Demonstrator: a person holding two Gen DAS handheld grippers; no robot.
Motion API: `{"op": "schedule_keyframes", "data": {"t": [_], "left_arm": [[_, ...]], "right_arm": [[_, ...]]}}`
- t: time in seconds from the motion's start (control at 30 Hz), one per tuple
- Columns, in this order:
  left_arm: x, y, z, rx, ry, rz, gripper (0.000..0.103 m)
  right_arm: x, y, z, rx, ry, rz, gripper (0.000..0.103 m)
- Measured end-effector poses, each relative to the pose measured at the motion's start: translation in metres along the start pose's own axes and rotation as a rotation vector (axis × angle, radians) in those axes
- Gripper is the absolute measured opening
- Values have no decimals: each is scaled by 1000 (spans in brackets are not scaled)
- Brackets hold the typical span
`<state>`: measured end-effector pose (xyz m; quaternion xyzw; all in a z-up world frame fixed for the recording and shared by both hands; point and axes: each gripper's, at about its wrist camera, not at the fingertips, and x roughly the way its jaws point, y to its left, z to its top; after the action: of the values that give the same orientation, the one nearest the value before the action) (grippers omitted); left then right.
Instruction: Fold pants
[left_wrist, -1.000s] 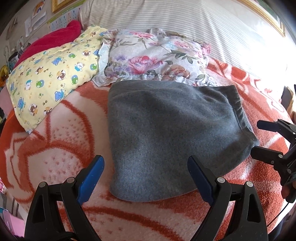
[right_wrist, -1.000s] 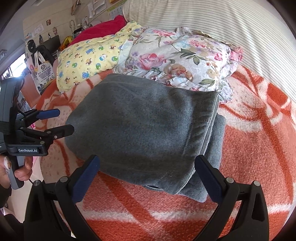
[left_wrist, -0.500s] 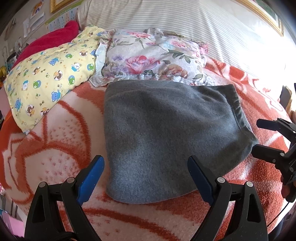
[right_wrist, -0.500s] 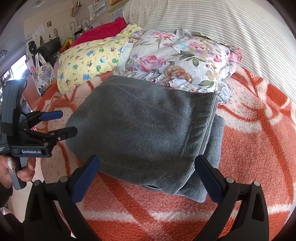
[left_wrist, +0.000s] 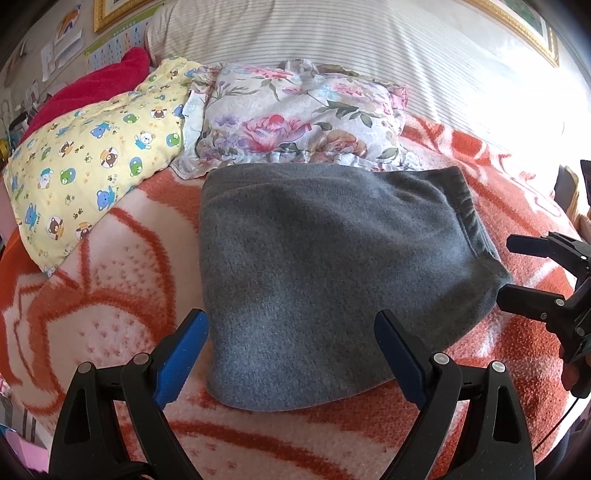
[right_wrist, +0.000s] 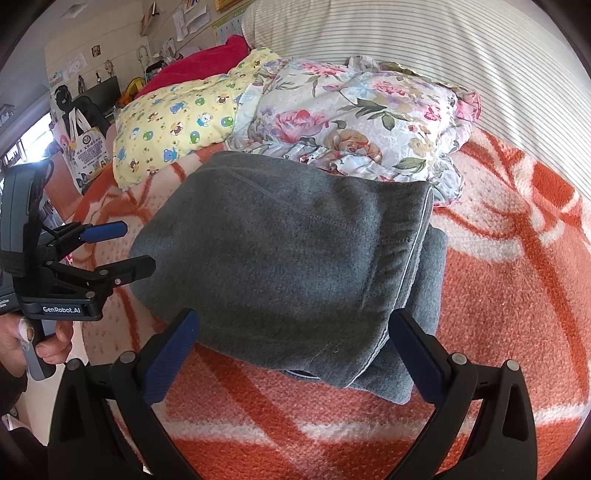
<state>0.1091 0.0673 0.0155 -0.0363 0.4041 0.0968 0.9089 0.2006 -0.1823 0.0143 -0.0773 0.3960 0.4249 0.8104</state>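
The grey pants (left_wrist: 332, 273) lie folded into a compact stack on the orange-and-white blanket (left_wrist: 110, 302) that covers the bed, with the far edge of the stack touching the floral pillow (left_wrist: 295, 118). In the right wrist view the stack shows several layers at its right side, the upper layer (right_wrist: 288, 251) overhanging a lower one whose edge protrudes.

The left gripper (left_wrist: 291, 339) has its jaws spread wide apart, holding nothing; its blue pads (left_wrist: 181, 354) sit at the near edge of the pants, one on each side. The right gripper (right_wrist: 295, 343) is likewise spread wide and empty, level with the near edge of the stack. A hand (right_wrist: 33, 339) grips the handle of the left gripper.

A yellow bear-print pillow (left_wrist: 88, 162) lies beside the floral one, toward the left edge of the bed. A red blanket (left_wrist: 99, 85) lies behind it.
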Motion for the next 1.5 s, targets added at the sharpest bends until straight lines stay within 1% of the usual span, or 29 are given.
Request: {"op": "schedule_keyframes", "data": {"t": [1.5], "left_arm": [[0,-3,1,15,5,-9,92]], "right_arm": [[1,4,0,2,-2,3,102]]}}
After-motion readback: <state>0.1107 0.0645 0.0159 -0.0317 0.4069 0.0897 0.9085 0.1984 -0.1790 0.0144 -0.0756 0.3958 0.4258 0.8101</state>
